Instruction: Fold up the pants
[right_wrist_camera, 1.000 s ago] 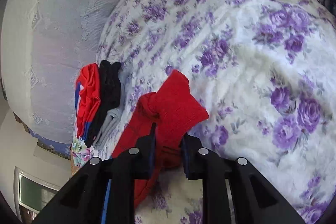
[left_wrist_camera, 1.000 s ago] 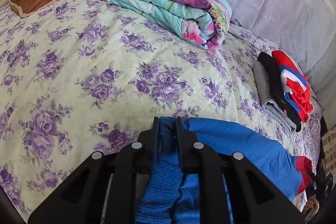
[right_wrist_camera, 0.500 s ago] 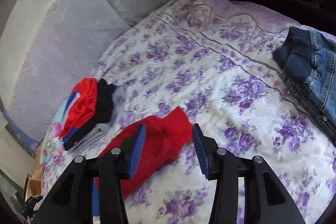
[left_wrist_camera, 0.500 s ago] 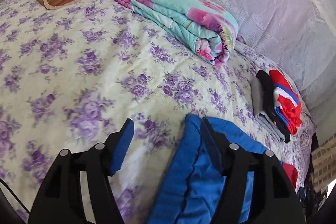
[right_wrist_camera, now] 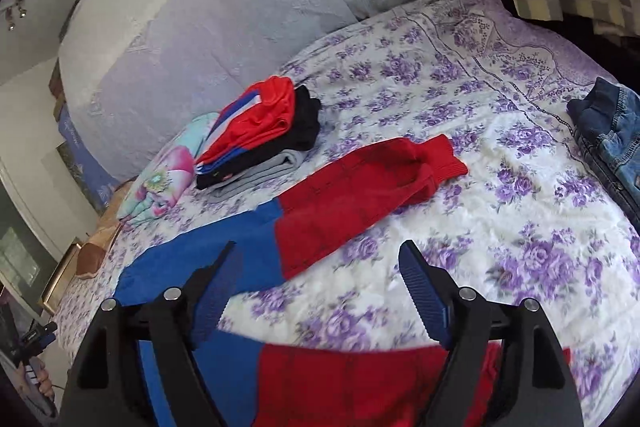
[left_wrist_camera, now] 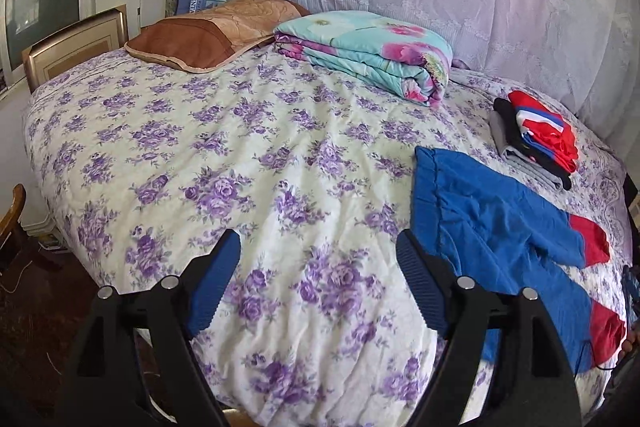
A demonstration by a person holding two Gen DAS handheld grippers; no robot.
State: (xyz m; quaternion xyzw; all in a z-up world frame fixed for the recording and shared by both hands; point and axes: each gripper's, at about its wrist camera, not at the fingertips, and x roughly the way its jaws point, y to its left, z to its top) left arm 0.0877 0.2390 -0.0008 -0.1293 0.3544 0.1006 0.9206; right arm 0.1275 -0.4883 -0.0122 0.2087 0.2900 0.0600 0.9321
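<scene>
On floral bedspread [left_wrist_camera: 280,155], rumpled blue-and-red knit pants [right_wrist_camera: 320,223].

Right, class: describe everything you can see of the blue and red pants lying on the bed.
The blue and red pants lie spread out, unfolded, on the floral bedspread. The upper part is bright blue with a gathered waistband; the lower legs are red, ending in ribbed cuffs. The fabric looks soft, like a knit. One leg stretches toward the stack of folded clothes without touching it; the other runs along the bed's near edge. The pants are wrinkled. Neither gripper holds them: both pairs of jaws stand open above them.
</scene>
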